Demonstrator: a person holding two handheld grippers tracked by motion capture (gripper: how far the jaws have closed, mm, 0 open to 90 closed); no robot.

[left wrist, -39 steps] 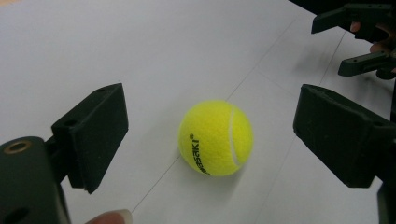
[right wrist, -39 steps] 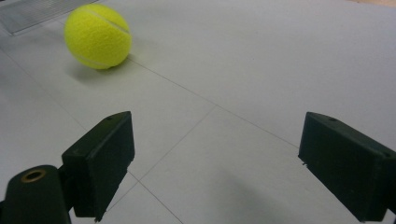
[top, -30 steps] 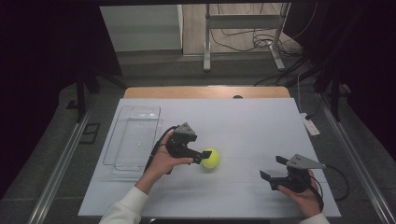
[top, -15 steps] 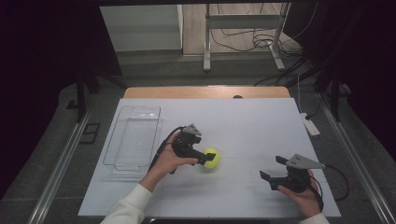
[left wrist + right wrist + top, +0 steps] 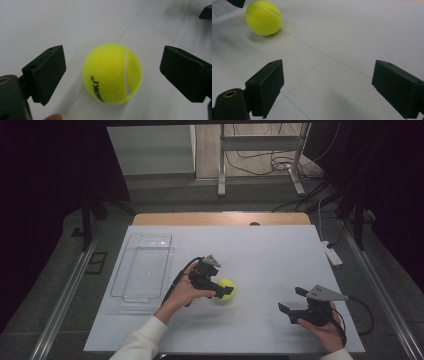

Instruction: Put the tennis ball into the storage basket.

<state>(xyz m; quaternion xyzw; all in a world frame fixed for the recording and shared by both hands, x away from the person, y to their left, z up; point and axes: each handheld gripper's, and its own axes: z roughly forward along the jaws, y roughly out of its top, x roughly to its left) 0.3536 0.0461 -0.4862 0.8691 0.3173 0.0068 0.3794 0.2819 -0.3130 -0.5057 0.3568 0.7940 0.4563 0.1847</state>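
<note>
Ball [image 5: 112,73] on table [image 5: 280,255], mid-left, right of tray [image 5: 145,270]. Left gripper [image 5: 222,292] jaws released, straddling ball, seemingly not touching. Right gripper [image 5: 292,302] jaws released, empty, well apart.

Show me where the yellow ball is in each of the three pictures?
High view: ball just below centre, at the left gripper.
Left gripper view: ball in the middle, between open jaws.
Right gripper view: ball top left, far off.
Shared landmark: the table seams.

The yellow tennis ball [image 5: 112,73] carries black lettering, partly hidden, reading "…SAKI" with an ® mark.
</note>
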